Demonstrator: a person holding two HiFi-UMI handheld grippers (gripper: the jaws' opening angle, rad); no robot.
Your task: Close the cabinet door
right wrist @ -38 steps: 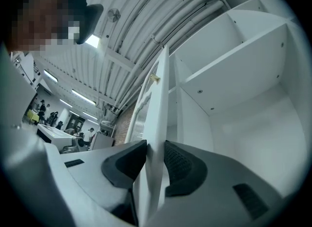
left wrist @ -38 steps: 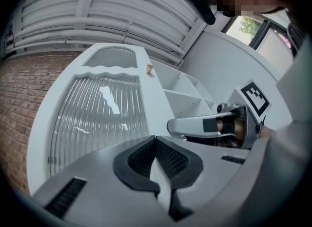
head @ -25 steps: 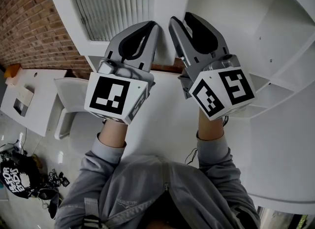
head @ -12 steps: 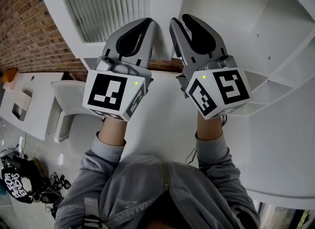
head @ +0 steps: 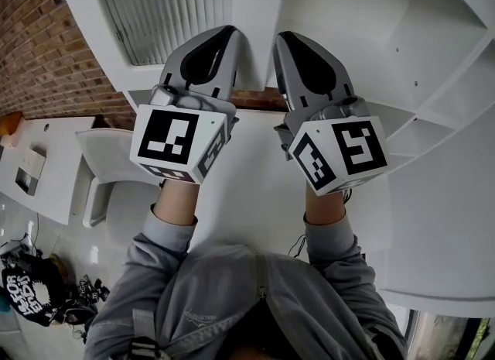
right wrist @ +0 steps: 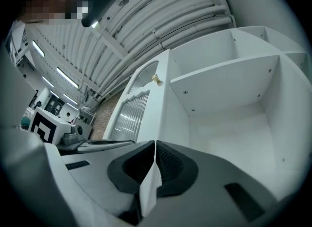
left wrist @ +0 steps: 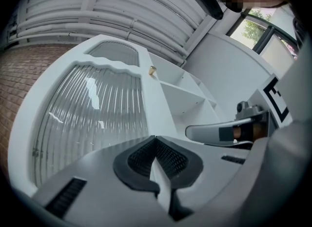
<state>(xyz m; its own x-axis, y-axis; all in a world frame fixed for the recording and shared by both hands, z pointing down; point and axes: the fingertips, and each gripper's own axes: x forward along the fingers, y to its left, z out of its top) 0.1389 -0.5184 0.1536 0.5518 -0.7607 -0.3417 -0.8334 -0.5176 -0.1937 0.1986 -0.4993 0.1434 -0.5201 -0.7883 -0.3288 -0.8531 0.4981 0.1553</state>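
A white cabinet stands before me. Its left door [head: 170, 10] has ribbed glass and a small brass knob [left wrist: 152, 70], and it sits flush in the frame. The right compartment [head: 402, 56] is open and shows bare white shelves [right wrist: 224, 74]. A broad white panel [head: 445, 227], seemingly the swung-out door, lies right of my right arm. My left gripper [head: 224, 32] is shut and empty, pointing at the left door's inner edge. My right gripper [head: 288, 37] is beside it, its jaws closing until the pads meet, with nothing between them. Neither touches the cabinet.
A brick wall [head: 46, 49] runs along the left. Below it stand a white chair [head: 108, 165] and a white table [head: 39, 165]. A black bag [head: 27, 293] and cables lie on the floor at the lower left.
The right gripper's jaws have gone from wide open to shut. Both grippers have shifted only slightly, a little further apart.
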